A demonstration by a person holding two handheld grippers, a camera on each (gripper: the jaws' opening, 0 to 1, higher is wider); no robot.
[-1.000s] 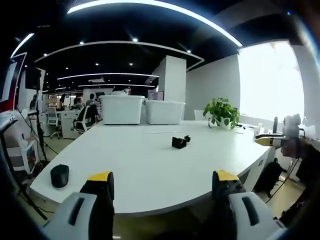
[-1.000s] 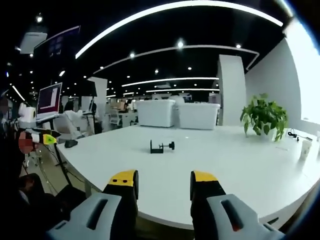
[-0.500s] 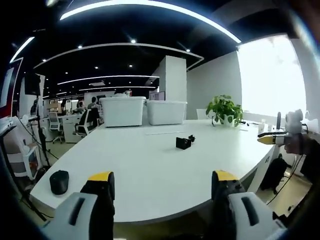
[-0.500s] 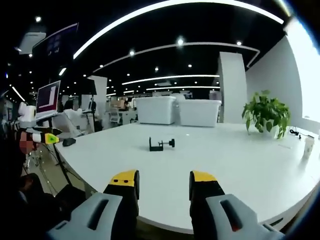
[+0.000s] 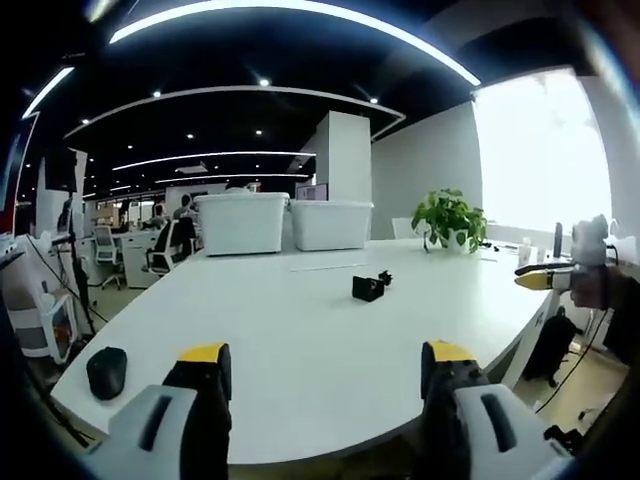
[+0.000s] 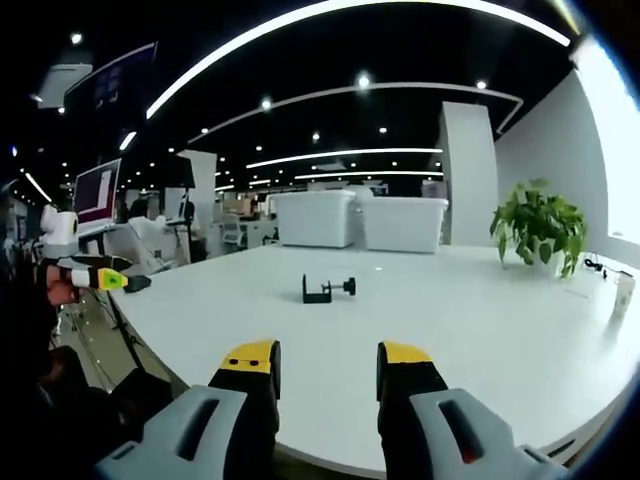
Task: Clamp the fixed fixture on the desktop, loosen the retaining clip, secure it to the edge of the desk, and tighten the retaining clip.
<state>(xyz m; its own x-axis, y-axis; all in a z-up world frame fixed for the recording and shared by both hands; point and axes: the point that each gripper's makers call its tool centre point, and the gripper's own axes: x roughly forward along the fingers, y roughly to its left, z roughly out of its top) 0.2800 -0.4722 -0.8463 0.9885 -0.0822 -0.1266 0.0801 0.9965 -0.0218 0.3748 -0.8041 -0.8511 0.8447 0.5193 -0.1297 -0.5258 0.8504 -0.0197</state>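
A: While the white desk spreads wide below both cameras, where's the fixture?

B: The black fixture lies mid-desk, well apart from both grippers, near two white bins and a potted plant.

A: And the grippers?

B: Left gripper spread wide, holding nothing; right gripper parted by a narrower gap, also holding nothing. A black mouse sits near the desk's edge.

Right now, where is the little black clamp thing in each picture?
Left gripper view: the black clamp lies on the white table, slightly right of middle.
Right gripper view: the clamp lies near the middle, above the jaws.
Shared landmark: the potted plant, right of the clamp.
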